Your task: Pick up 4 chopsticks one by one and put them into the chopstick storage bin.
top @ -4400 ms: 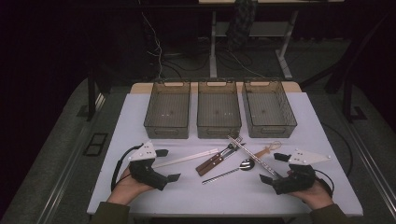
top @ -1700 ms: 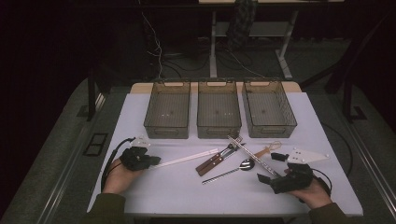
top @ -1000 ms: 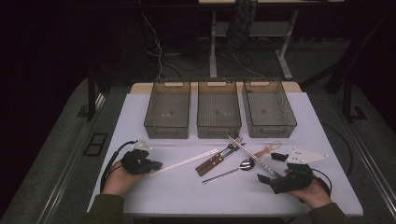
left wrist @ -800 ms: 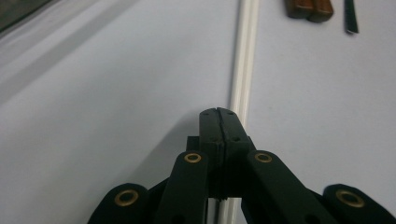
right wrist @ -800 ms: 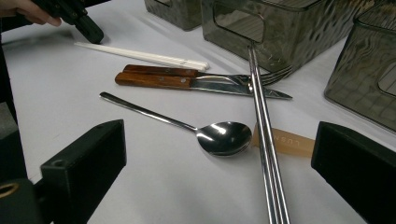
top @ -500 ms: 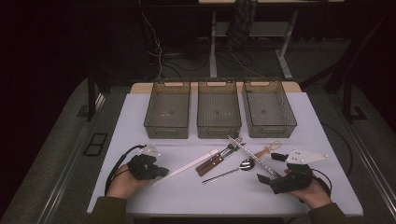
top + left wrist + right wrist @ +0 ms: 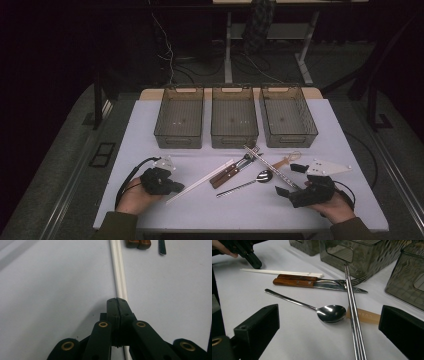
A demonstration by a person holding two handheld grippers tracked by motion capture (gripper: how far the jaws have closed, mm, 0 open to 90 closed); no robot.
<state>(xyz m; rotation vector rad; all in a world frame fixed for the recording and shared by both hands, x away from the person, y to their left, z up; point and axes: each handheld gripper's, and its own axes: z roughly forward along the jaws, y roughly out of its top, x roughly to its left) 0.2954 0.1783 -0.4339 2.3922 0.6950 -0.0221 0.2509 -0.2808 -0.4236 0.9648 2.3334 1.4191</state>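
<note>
The left gripper (image 7: 172,187) has its jaws pressed together over the near end of the white chopsticks (image 7: 200,181), which lie on the table (image 7: 150,130) left of the wooden-handled knife (image 7: 227,174). The right gripper (image 7: 292,181) rests wide open and empty at the near right, facing the spoon (image 7: 329,313).

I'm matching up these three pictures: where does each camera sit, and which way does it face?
High view: above the table's near edge, facing forward and down; both hands, left gripper, right gripper.
Left gripper view: along shut jaws onto the white chopsticks.
Right gripper view: between open jaws, toward spoon and bins.
Shared: the chopsticks.
</note>
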